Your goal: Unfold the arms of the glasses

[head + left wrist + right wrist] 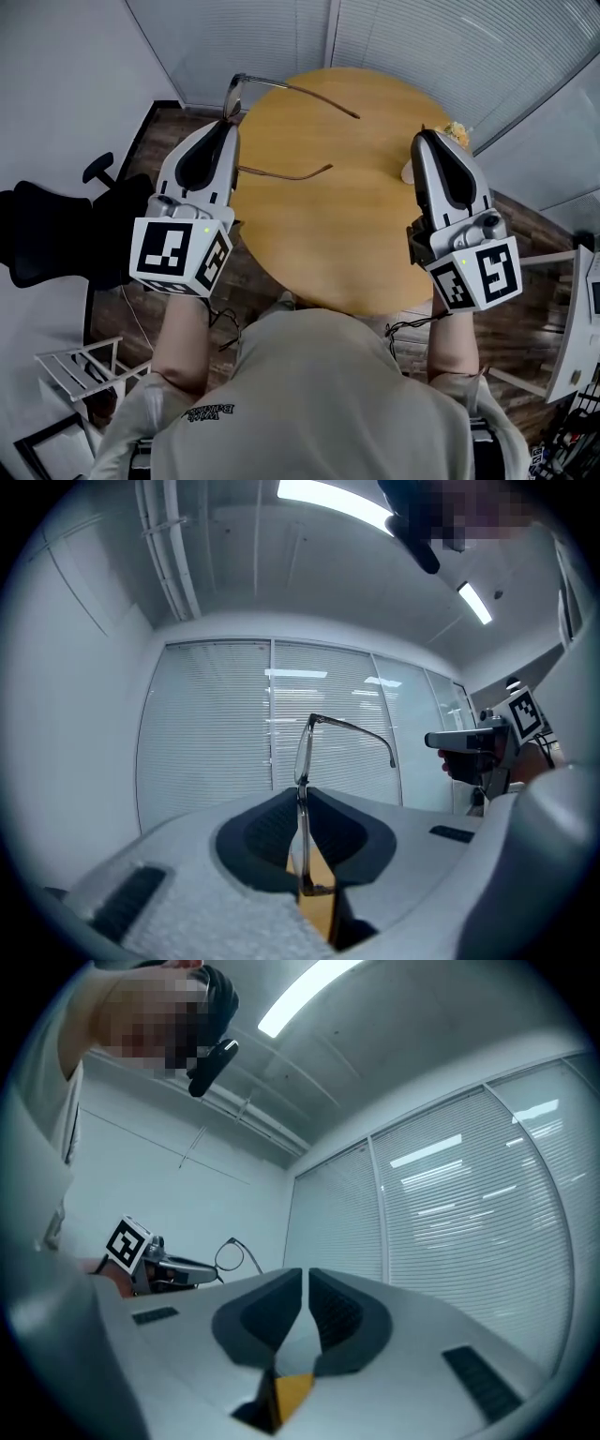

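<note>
Glasses [304,752] pinched upright in the left claw [302,803].

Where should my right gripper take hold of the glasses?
Probably the far arm of the glasses, near its hinge, coming from the right. Both arms jut free toward the right gripper; the left gripper clamps the front.

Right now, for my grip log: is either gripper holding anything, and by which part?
The left gripper is shut on the glasses, pinching the front frame at a lens rim. The right gripper has its jaws together and holds nothing.
</note>
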The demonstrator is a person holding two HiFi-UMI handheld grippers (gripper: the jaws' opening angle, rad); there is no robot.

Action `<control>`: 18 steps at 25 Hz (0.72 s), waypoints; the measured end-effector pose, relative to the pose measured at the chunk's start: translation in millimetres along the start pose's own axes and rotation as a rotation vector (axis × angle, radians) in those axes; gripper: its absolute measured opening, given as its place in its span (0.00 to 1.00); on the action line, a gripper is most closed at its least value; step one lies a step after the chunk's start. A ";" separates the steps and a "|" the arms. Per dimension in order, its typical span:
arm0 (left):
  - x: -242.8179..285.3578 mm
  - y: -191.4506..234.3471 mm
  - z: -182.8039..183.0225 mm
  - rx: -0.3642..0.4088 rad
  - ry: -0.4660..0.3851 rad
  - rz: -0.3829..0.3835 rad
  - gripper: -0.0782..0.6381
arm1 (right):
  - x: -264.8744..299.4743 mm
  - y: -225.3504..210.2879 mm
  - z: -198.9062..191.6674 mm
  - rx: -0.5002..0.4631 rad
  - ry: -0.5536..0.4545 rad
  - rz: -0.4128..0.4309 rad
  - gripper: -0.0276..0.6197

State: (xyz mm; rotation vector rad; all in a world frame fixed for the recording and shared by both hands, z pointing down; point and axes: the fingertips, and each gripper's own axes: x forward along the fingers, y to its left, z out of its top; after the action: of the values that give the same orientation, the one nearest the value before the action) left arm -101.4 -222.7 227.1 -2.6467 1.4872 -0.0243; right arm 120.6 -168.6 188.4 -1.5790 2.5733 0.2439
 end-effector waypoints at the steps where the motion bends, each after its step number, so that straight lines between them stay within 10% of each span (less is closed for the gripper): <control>1: -1.4 -0.7 -2.3 -0.003 0.004 0.000 0.17 | -3.0 -0.6 -2.7 0.005 0.004 -0.007 0.11; 18: -26.9 -25.6 -57.2 -0.133 0.090 0.002 0.17 | -34.6 -0.8 -59.2 0.065 0.146 -0.039 0.11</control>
State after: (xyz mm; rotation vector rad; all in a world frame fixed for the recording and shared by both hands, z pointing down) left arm -97.4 -191.4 287.6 -2.7824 1.5711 -0.0467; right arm 136.3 -150.2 252.6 -1.6805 2.6236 0.0419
